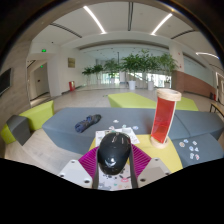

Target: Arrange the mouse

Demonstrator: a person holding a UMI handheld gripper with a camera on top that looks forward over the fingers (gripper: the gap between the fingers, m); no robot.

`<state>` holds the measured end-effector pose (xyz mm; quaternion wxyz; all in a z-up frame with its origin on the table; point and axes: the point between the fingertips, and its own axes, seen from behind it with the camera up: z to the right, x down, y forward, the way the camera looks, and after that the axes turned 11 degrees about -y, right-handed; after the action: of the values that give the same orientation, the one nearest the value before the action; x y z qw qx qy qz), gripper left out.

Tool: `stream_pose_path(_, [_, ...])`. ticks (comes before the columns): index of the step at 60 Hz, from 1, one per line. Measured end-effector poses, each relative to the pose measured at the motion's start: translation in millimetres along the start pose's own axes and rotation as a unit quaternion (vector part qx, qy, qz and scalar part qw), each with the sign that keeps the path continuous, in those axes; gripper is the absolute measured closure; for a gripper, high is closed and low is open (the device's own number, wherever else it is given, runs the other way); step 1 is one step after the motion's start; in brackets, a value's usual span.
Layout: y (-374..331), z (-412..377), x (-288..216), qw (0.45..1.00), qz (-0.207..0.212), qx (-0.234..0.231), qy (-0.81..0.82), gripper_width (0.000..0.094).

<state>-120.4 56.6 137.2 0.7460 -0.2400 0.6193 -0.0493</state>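
So the grey worktop [70, 125] has yellow-green patches on it, with a row of potted plants [130, 66] way off behind. A tall red cup [164, 117] stands just ahead and to the right of the gripper [114, 160]. The black mouse [114, 150] sits between the magenta pads [90, 163], jaws pinching its sides. A small dark object [87, 123] lies further left.

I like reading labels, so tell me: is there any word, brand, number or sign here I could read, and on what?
No text can be read.
Green sign over the far doorway: too small to read.
Mouse between the gripper fingers: no visible brand.
Red cup: no visible label.
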Motion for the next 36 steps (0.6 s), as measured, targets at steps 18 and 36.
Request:
stream_pose_path(18, [43.0, -63.4, 143.5, 0.988, -0.146, -0.049, -0.004, 0.049])
stream_pose_path(36, [-17.6, -62.9, 109.9, 0.987, -0.147, -0.043, -0.041, 0.0102])
